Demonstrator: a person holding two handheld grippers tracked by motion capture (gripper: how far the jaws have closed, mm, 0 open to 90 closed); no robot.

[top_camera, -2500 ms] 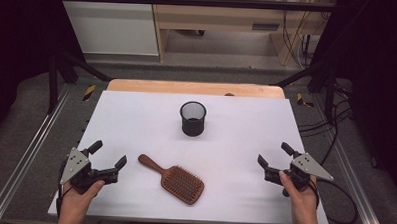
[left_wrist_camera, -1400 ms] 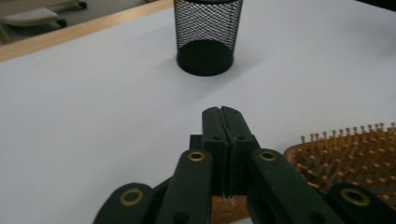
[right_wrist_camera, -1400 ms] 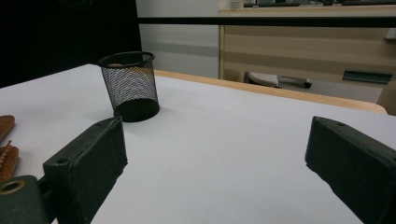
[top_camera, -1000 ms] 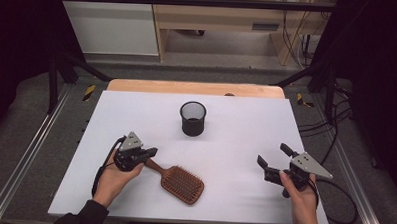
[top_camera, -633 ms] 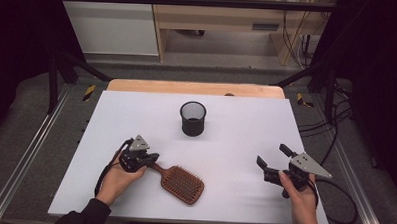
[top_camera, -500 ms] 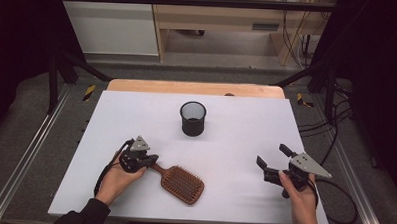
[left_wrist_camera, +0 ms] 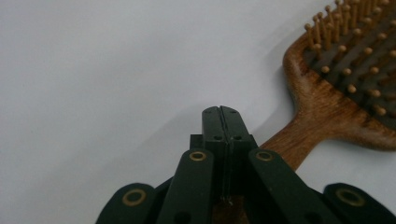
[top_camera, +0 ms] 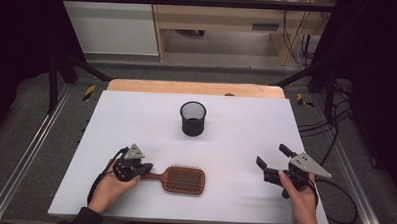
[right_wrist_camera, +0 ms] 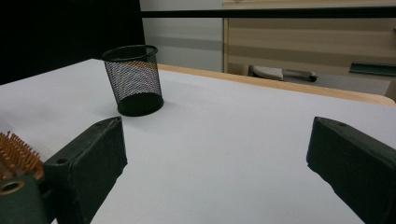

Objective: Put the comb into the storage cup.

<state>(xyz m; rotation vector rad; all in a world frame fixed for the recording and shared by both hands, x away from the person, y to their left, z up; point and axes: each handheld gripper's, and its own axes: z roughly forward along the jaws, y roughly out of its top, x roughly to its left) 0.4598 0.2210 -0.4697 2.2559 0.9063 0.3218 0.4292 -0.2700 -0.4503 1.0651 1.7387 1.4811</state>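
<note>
While the left gripper (top_camera: 140, 169) is sitting at the handle end of the wooden paddle hairbrush (top_camera: 180, 179), its jaws are pressing flat together above the handle in the left gripper view, so whether the handle is actually pinched cannot be told. That brush is lying bristles-up on the white table (top_camera: 236, 123) near the front edge, well short of the black mesh cup (top_camera: 193, 118) standing upright mid-table. Over on the right, the right gripper (top_camera: 275, 160) is hovering with jaws spread wide, gripping nothing.
</note>
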